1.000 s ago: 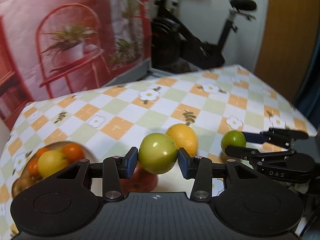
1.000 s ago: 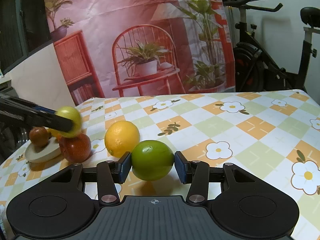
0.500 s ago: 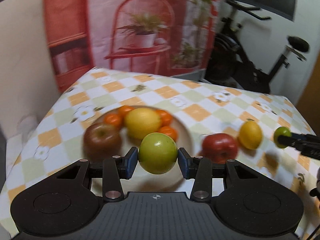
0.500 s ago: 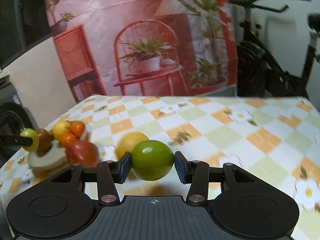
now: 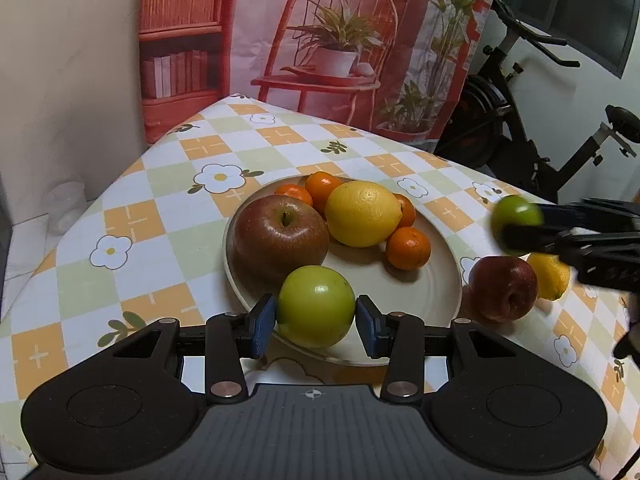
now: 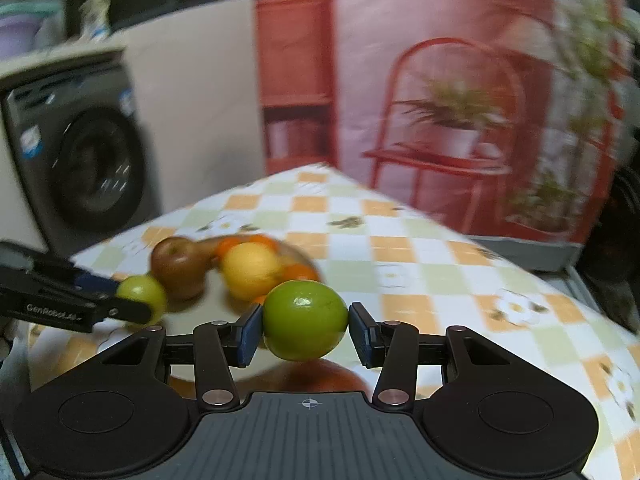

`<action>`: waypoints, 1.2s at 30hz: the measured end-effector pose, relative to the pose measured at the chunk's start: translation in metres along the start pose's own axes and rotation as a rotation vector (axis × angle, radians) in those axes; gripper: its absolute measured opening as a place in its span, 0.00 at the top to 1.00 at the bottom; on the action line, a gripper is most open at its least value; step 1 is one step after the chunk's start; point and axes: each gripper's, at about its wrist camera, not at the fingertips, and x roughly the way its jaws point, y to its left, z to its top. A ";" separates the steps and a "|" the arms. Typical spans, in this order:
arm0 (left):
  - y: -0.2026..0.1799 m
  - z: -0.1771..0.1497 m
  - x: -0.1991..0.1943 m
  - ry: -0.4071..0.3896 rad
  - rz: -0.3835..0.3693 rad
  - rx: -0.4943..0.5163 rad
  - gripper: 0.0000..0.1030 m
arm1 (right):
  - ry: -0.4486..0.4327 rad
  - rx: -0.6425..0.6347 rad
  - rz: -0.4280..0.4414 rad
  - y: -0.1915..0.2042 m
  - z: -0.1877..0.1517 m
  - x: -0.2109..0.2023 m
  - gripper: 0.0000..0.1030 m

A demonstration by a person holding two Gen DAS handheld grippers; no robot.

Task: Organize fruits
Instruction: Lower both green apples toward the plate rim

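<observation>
Presently, item one: left gripper (image 5: 316,320), blue pads pressed on either side of a yellow-green apple (image 5: 316,306), jaws partly closed to the fruit's width, the fruit held over the near rim of a beige plate (image 5: 432,300). Item two: right gripper (image 6: 306,328), pads clamped likewise on a green lime (image 6: 306,314), held above the tablecloth (image 6: 420,256). Plate contents, sharp in the left wrist view only: a large red-brown apple (image 5: 280,234), a yellow lemon (image 5: 362,214) touching it, and several small mandarins (image 5: 408,248) behind and beside the lemon. Off the plate, just beside its right rim, again shown clearly by the left view alone: a red apple (image 5: 502,288) with a second lemon (image 5: 552,276) touching it from behind; the right gripper and its lime hang over them at that picture's right edge. The right wrist view is blurred; it alone shows a front-loading washing machine (image 6: 88,164) past the table's far corner, plus the left gripper entering from the left. An exercise bike (image 5: 520,120) stands behind the table in the left view.
</observation>
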 end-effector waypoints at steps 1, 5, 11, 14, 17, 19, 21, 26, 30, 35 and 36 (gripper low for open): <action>0.000 0.000 0.002 0.000 0.001 0.007 0.55 | 0.017 -0.018 0.012 0.007 0.002 0.007 0.58; 0.005 -0.001 0.007 0.002 -0.017 0.003 0.55 | 0.088 -0.086 0.040 0.027 0.005 0.029 0.58; 0.006 0.000 0.016 -0.001 -0.026 0.004 0.57 | 0.149 -0.130 0.049 0.036 0.000 0.043 0.58; 0.006 0.001 0.017 0.000 -0.029 -0.004 0.57 | 0.166 -0.147 0.047 0.037 -0.002 0.043 0.58; 0.006 0.000 0.016 0.002 -0.029 -0.008 0.57 | 0.178 -0.155 0.045 0.038 -0.004 0.044 0.58; 0.007 0.000 0.014 0.003 -0.028 -0.017 0.56 | 0.182 -0.158 0.043 0.038 -0.004 0.046 0.58; 0.008 0.000 0.013 0.002 -0.026 -0.021 0.56 | 0.185 -0.158 0.039 0.038 -0.005 0.048 0.58; 0.006 0.000 0.011 0.000 -0.014 -0.016 0.56 | 0.190 -0.167 0.030 0.039 -0.005 0.053 0.59; 0.006 0.000 0.009 -0.004 -0.010 -0.016 0.56 | 0.192 -0.169 0.034 0.040 -0.005 0.052 0.60; 0.007 -0.001 0.005 -0.013 -0.007 -0.025 0.56 | 0.200 -0.173 0.028 0.041 -0.006 0.053 0.60; 0.007 -0.001 0.004 -0.016 -0.008 -0.027 0.56 | 0.205 -0.172 0.028 0.042 -0.006 0.053 0.60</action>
